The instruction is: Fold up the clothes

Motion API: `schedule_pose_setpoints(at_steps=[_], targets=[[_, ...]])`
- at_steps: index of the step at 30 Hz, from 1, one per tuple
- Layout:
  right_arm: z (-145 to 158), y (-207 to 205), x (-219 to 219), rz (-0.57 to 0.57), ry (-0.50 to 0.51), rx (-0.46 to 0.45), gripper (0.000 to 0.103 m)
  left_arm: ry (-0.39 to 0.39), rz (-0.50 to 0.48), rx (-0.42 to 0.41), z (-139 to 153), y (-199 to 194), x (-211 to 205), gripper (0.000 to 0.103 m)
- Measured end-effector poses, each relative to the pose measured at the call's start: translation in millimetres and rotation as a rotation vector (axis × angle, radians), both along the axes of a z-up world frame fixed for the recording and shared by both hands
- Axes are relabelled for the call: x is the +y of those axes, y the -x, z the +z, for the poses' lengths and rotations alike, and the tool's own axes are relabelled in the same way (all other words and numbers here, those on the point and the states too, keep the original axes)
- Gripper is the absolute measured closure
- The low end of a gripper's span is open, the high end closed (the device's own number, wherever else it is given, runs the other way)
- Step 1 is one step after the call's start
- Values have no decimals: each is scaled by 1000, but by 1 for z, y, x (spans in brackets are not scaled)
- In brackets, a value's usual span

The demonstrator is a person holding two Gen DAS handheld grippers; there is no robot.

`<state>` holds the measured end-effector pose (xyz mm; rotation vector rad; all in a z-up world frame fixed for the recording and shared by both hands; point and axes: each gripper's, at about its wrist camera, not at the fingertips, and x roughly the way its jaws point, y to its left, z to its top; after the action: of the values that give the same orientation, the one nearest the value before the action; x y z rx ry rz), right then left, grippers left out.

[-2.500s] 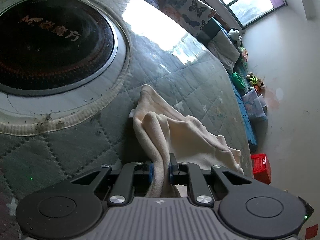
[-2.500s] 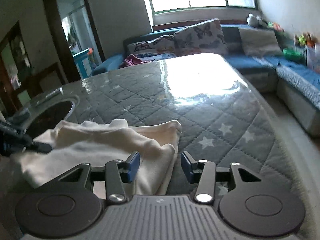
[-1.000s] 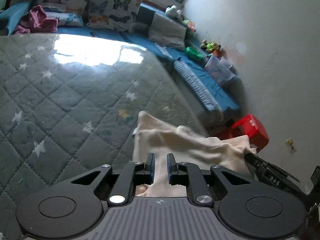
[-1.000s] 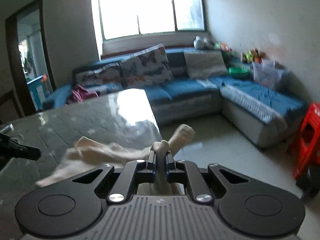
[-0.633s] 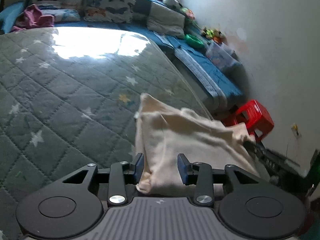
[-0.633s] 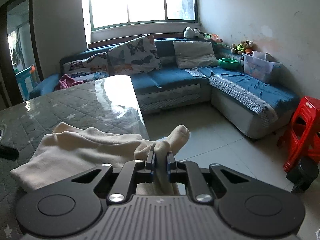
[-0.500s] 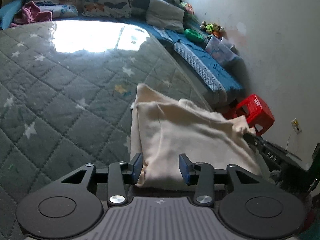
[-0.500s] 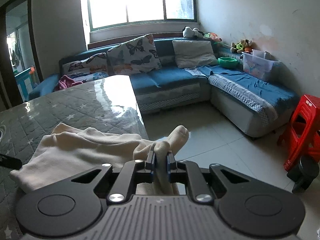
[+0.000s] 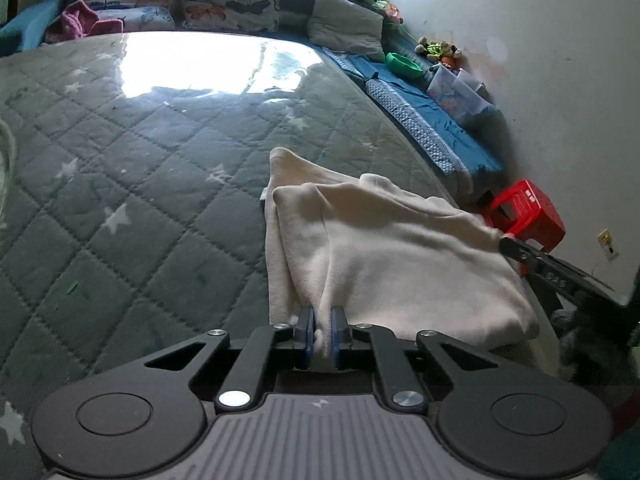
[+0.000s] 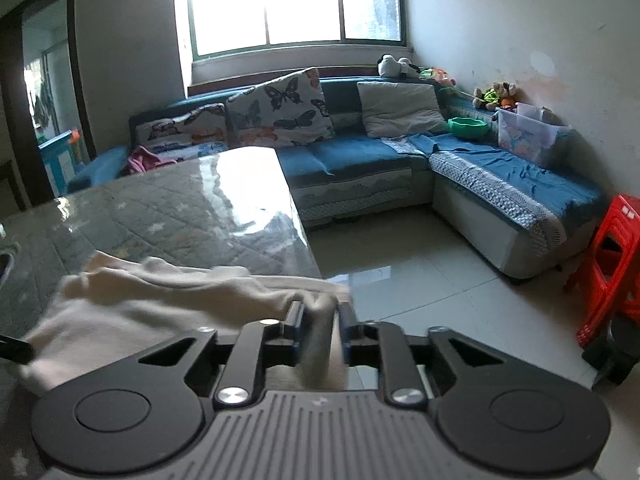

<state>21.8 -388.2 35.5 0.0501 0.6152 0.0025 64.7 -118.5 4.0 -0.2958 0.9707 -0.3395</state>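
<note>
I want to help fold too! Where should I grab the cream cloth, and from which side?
Take the cream cloth at its near edge, coming from the table's front side. That edge is bunched and hangs free there, easy to pinch. The left gripper already pinches it so; the right gripper holds the corner by the floor side.

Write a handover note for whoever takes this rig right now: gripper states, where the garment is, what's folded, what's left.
Left hand-held gripper: shut on the near edge of the cream garment.
Right hand-held gripper: jaws partly apart, a fold of the garment between them; the view is blurred, so grip uncertain.
Garment: on the quilted table at its right edge, above the floor.
Done: layers already doubled over.
Left: probably another fold, then flatten and release.
</note>
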Motion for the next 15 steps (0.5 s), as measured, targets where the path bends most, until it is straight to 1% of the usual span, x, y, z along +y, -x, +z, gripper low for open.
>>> schedule_pose_setpoints(at_steps=[1, 4, 6, 9, 12, 15], targets=[[-1, 0, 2, -11, 14, -2, 80, 2, 4, 5, 1, 0, 2, 87], [4, 4, 9, -3, 24, -33, 80, -8, 8, -13, 10, 1, 5, 86], [6, 4, 16, 32, 30, -37, 80, -16, 13, -40, 18, 1, 4, 86], [9, 2, 28, 92, 40, -37, 80, -21, 12, -70, 26, -4, -1, 81], [3, -10, 38, 128, 44, -3, 80, -29, 4, -86, 31, -15, -8, 81], [-7, -21, 43, 130, 48, 29, 77, -32, -5, -67, 26, -32, -15, 81]])
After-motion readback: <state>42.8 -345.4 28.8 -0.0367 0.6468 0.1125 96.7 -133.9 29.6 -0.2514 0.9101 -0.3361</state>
